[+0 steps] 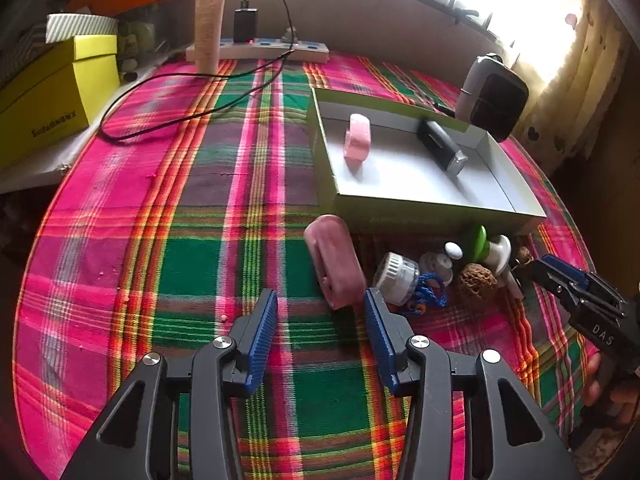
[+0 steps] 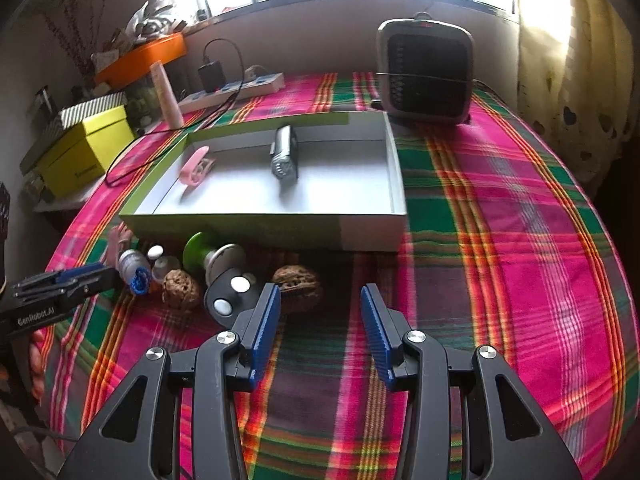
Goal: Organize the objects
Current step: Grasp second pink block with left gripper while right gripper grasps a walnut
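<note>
A shallow white box with green sides holds a pink clip and a black and silver torch. In front of it lie a dark pink bar, a white round cap with blue cord, two walnuts, a green and white spool and small white pieces. My left gripper is open just short of the pink bar. My right gripper is open beside a walnut.
A plaid cloth covers the round table. At the back stand a small heater, a power strip with a charger and cable, a cream tube, and a yellow box at the left.
</note>
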Demonstrator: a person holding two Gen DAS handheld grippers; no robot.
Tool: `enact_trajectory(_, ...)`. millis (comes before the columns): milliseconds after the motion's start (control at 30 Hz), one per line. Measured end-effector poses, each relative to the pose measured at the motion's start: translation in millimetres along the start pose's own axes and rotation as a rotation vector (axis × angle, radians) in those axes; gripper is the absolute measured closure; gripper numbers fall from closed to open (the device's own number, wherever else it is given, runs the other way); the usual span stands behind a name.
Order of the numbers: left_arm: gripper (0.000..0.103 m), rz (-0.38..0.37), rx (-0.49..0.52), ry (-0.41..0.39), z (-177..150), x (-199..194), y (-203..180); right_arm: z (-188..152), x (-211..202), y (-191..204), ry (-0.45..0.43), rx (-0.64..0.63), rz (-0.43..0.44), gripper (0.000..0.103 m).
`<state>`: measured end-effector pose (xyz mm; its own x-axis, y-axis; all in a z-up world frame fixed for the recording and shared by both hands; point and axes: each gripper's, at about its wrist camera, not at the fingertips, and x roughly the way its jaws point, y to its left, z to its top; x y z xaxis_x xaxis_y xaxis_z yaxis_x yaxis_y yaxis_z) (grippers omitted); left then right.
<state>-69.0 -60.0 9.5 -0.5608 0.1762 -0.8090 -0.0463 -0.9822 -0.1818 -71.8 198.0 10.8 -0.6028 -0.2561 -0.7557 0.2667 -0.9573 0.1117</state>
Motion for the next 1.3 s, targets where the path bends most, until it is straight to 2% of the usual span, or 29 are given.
enact_trajectory(200, 0.06, 0.004, -0.009, -0.001, 3, 2, 3, 3, 6, 2, 0.009, -0.013, -0.004, 0.055)
enact_trajectory(367, 0.06, -0.021, -0.029, -0.01, 6, 0, 1, 4, 10, 2, 0.018, -0.019, -0.012, 0.055)
enact_trajectory(767, 0.058, 0.02, -0.036, 0.006, 18, 14, 0, 6, 18, 4, 0.041, -0.064, -0.069, 0.055)
enact_trajectory(1033, 0.058, 0.045, -0.048, 0.008, 21, 17, 0, 5, 18, 3, 0.034, -0.071, -0.069, 0.056)
enact_trajectory(1133, 0.058, 0.068, -0.052, 0.014, 20, 15, 2, 5, 16, 4, 0.028, -0.073, -0.057, 0.065)
enact_trajectory(1300, 0.058, 0.095, -0.048, 0.02, 13, 10, 8, 4, 14, 5, 0.019, -0.07, -0.052, 0.071)
